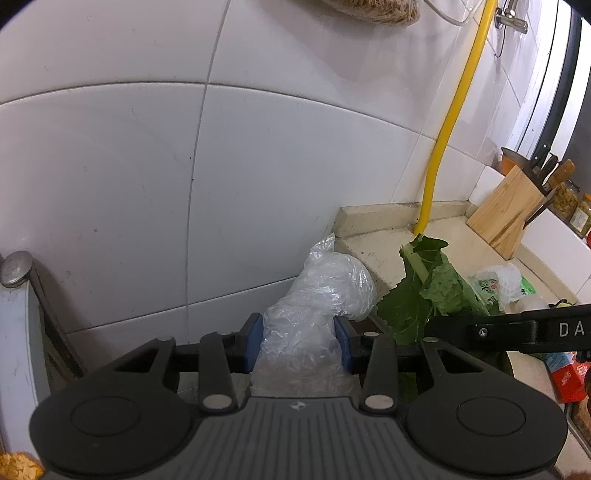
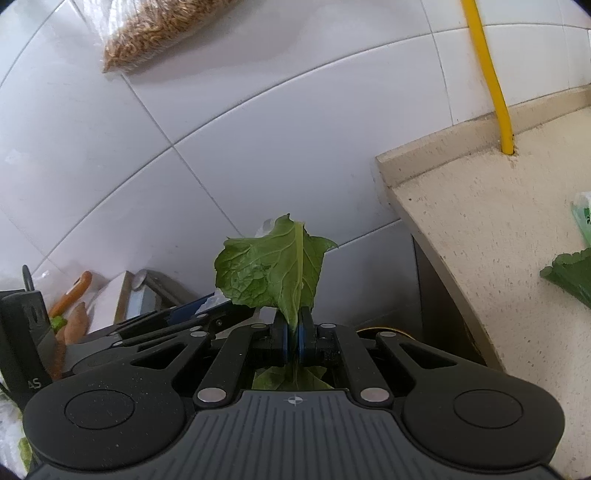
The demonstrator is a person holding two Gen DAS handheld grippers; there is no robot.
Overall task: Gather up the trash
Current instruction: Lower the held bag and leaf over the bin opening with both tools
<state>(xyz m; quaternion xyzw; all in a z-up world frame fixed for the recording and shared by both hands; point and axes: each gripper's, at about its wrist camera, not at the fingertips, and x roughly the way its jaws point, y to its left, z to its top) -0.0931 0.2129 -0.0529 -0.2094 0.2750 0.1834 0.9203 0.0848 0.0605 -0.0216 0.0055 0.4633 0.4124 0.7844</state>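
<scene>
My left gripper [image 1: 298, 341] is shut on a crumpled clear plastic bag [image 1: 321, 295], which bulges up between the blue pads in front of the white tiled wall. My right gripper [image 2: 294, 338] is shut on a green vegetable leaf [image 2: 275, 267], held upright by its stem between the pads. The same leaf [image 1: 424, 291] and the right gripper's black finger [image 1: 517, 328] show at the right of the left wrist view, close beside the bag. More green leaf [image 2: 570, 277] lies on the beige counter [image 2: 491, 236] at the right edge.
A yellow pipe [image 1: 454, 118] runs down the wall into the counter. A wooden knife block [image 1: 509, 210], jars [image 1: 569, 203] and a small printed plastic bag [image 1: 498, 282] stand on the counter. A red packet [image 1: 569, 376] lies lower right. A bag of dried noodles [image 2: 162, 33] hangs on the wall. Carrots [image 2: 70, 295] lie at the left.
</scene>
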